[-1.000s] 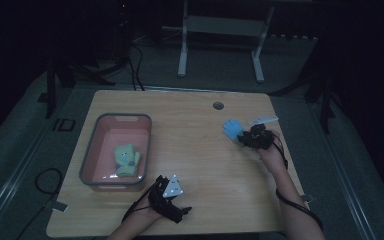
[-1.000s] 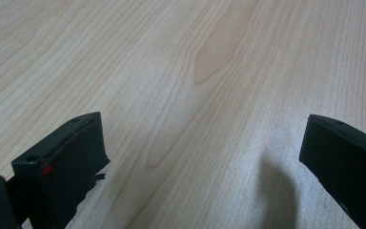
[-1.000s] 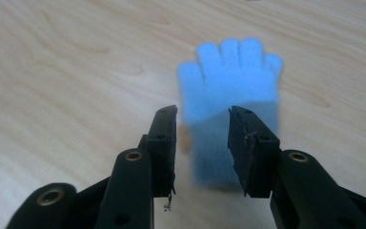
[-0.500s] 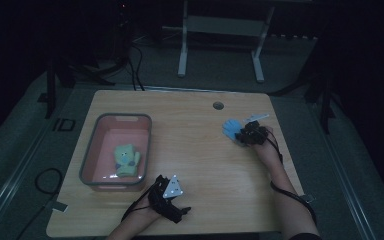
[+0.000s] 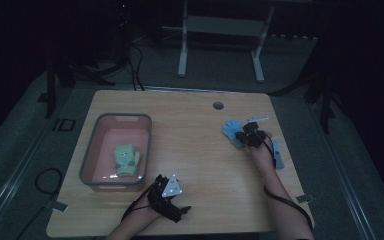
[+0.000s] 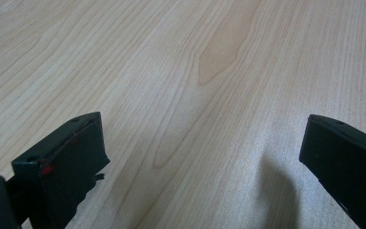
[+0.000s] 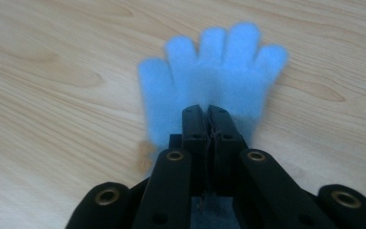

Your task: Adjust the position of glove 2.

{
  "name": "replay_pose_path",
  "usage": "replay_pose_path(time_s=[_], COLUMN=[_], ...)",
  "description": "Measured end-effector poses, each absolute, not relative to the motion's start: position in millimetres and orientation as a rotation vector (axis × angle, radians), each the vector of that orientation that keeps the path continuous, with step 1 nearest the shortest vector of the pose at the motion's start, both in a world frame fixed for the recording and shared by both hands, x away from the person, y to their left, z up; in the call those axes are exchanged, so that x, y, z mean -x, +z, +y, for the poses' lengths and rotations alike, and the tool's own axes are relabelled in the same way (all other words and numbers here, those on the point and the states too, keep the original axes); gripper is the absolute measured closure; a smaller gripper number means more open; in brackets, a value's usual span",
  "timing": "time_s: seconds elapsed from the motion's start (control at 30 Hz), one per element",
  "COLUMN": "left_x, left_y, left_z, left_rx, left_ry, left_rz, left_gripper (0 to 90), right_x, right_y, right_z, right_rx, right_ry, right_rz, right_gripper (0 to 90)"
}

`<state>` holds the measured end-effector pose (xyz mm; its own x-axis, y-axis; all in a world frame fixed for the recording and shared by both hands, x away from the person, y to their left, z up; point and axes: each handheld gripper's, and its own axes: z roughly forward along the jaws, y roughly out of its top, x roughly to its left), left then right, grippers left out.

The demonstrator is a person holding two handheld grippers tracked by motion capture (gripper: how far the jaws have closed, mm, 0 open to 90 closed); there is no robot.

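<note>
Blue glove: soft and fuzzy, flat on the tabletop at the right side, fingers spread out.
Right gripper: its jaws have just been closing and now sit together, pinching the glove near its cuff.
Good grip: I think it has only a little fabric, so lift slowly and watch it doesn't slip.
Pink bin: far off on the left, with a green glove inside; likely where this one goes.
Left gripper: jaws wide apart, holding nothing, low over bare wood.
</note>
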<state>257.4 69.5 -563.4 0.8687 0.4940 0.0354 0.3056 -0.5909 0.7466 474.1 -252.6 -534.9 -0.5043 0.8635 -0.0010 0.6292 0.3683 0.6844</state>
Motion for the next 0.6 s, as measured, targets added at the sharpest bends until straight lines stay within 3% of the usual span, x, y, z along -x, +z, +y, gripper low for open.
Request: replay_pose_path(time_s=[0.33, 0.6], left_x=[-259.1, -259.1], left_y=[-563.7, -563.8], left_z=[70.8, 70.2], left_rx=[-2.230, -2.235], left_ry=[0.311, 0.312], left_rz=[0.604, 0.599], left_gripper=[2.0, 2.0], right_x=[-424.7, -381.9], right_y=[-491.2, -493.4], right_z=[-221.1, -201.5], right_rx=[-1.353, -1.460], right_ry=[0.942, 0.969], right_rz=[2.162, 2.103], right_gripper=[87.9, 87.9])
